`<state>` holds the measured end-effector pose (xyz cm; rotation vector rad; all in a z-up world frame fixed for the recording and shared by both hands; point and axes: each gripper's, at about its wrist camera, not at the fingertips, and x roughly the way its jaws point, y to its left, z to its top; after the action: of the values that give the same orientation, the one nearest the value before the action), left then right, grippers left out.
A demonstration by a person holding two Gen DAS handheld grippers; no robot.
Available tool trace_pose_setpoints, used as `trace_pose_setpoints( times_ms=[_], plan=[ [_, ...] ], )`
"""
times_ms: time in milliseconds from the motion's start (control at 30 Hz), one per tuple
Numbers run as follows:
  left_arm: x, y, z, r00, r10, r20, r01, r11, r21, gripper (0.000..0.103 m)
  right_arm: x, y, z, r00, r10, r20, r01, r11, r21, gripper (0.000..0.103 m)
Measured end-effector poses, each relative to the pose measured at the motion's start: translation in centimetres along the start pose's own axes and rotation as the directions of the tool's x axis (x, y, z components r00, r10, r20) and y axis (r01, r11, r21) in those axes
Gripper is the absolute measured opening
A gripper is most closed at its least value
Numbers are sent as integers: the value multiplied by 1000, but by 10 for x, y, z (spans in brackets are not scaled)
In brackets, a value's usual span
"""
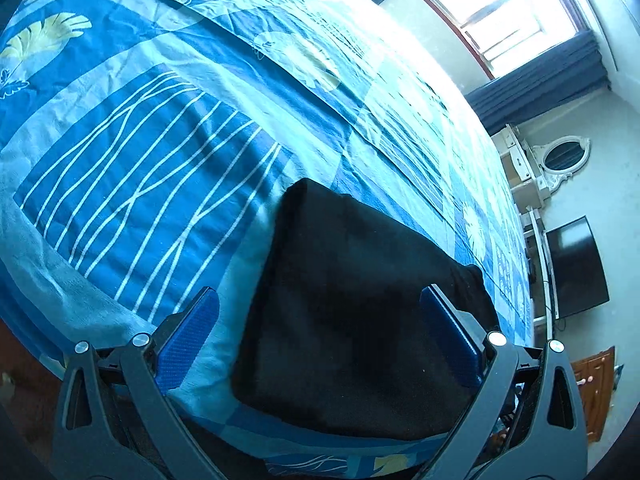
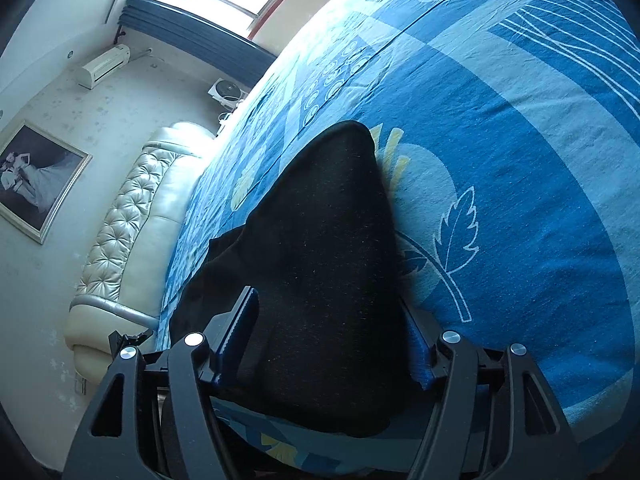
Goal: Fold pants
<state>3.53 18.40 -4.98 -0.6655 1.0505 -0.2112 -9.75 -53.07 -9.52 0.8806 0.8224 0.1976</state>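
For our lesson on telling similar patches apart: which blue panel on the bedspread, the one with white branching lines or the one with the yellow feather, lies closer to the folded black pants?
The lined panel: its corner nearly reaches the pants; the feather panel lies beyond it.

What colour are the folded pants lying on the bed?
Black, plain with no visible pattern. The folded black pants show best in the left wrist view, on the blue patterned bedsheet.

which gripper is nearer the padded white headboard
Right. The right gripper hovers open over the folded black pants with the headboard close by; the left gripper doesn't see it.
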Motion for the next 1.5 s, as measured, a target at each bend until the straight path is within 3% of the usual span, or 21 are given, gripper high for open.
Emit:
trace_pose_setpoints(
  times_ms=[67,200,367,567,633,667,733,767,800,867,933,1067,1167,1333,1500],
  plan=[
    [4,15,5,1000,-7,-20,7,1000,-15,100,0,0,0,1000,3,0,-3,1000,2,67],
    [17,26,6,992,-105,-67,104,994,-23,100,1,2,0,1000,0,-1,0,1000,-1,68],
    [38,14,7,957,-236,-169,238,971,-7,87,0,2,1,1000,-3,-2,3,1000,-3,69],
    [60,8,23,925,-308,-221,313,950,-15,87,0,2,1,1000,-3,-2,3,1000,-4,69],
    [65,7,25,924,-309,-224,316,949,-7,85,0,3,1,1000,-2,-1,2,1000,-2,69],
    [66,3,24,929,-296,-223,306,952,12,82,0,3,1,1000,-2,-1,2,1000,-2,69],
    [68,-3,20,938,-259,-229,276,960,43,61,0,2,1,1000,-3,-1,3,1000,-3,69],
    [72,-3,17,932,-264,-248,278,960,24,44,0,2,2,1000,-3,-1,3,1000,-2,69],
    [75,-1,16,921,-289,-261,295,955,-15,32,0,2,2,1000,-3,-1,3,1000,-2,69],
    [78,3,15,910,-323,-261,314,946,-77,28,0,2,2,1000,-4,-1,4,1000,-3,69],
    [73,-2,15,917,-315,-244,305,949,-80,26,0,1,2,1000,-5,0,5,1000,-4,70],
    [52,-34,18,930,-295,-218,298,954,-21,22,1,1,2,1000,1,1,-1,1000,-1,71],
    [28,-69,25,921,-334,-202,344,939,16,18,1,0,3,1000,6,4,-6,1000,1,72],
    [0,-152,23,914,-339,-221,374,916,143,17,1,-2,5,1000,21,9,-21,1000,7,72],
    [7,-239,-3,916,-284,-282,358,898,256,17,-2,-4,5,999,39,19,-39,999,15,72]
  ],
)
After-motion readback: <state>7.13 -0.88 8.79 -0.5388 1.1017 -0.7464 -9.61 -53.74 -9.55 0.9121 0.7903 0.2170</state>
